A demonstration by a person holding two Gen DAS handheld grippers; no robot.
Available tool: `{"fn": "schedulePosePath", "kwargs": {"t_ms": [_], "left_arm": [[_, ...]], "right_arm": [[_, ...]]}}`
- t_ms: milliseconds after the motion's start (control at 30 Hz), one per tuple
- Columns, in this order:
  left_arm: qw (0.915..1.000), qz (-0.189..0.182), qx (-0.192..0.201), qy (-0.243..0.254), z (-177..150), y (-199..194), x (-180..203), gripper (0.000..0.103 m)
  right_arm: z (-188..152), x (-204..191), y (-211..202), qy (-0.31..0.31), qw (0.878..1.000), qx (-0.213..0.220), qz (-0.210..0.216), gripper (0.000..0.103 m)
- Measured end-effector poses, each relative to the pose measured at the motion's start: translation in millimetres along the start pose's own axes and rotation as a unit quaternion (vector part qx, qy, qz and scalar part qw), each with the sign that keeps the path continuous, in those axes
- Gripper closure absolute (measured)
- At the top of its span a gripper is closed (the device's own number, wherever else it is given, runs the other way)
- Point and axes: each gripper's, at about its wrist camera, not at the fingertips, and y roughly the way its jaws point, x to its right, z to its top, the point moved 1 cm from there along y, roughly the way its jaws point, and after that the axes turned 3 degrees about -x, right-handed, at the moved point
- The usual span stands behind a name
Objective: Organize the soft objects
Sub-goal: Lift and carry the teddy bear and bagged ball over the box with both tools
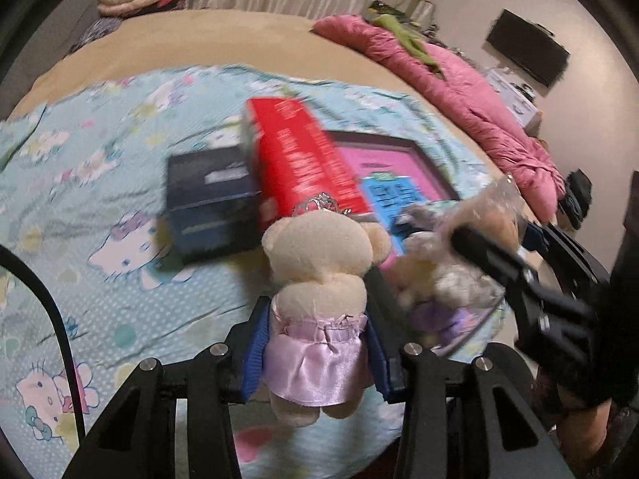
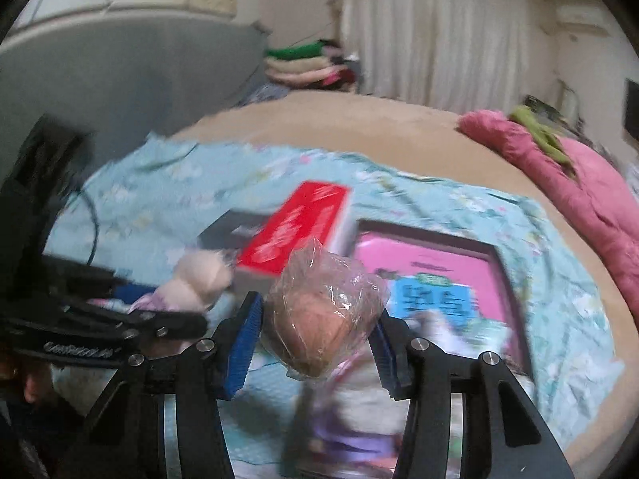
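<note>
The left gripper clamps its blue pads on a cream plush bear in a lilac satin skirt (a small tiara on its head). At its three o'clock, the right gripper pinches a brownish plush toy wrapped in clear plastic. Beyond both, at twelve o'clock, a red carton, a dark box and a pink framed board lie on the pale-blue cartoon-cat bedsheet.

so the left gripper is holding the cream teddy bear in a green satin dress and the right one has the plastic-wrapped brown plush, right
Not quite: the dress is lilac, not green. The left wrist view shows the left gripper shut on the cream teddy bear in a shiny lilac satin dress. The rest holds: in the right wrist view the right gripper is shut on the plastic-wrapped brown plush.
</note>
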Motion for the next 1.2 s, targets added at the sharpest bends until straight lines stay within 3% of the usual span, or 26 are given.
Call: {"fn": "schedulePosePath", "kwargs": {"t_ms": [267,567,867,1200], "left_arm": [[0.9987,-0.018,-0.008,0.048,19,10,69,0.059],[0.9950,-0.020,-0.046,0.086,26,48,124,0.059],[0.9919,-0.017,-0.071,0.104,30,85,144,0.059],[0.9902,0.005,-0.084,0.111,34,105,144,0.057]], "right_arm": [[-10,72,-36,0.079,0.995,0.024,-0.053,0.050],[-27,114,-43,0.126,0.990,0.018,-0.061,0.050],[-40,132,-20,0.148,0.987,-0.021,-0.055,0.050],[-45,146,15,0.166,0.984,-0.066,-0.020,0.050]]}}
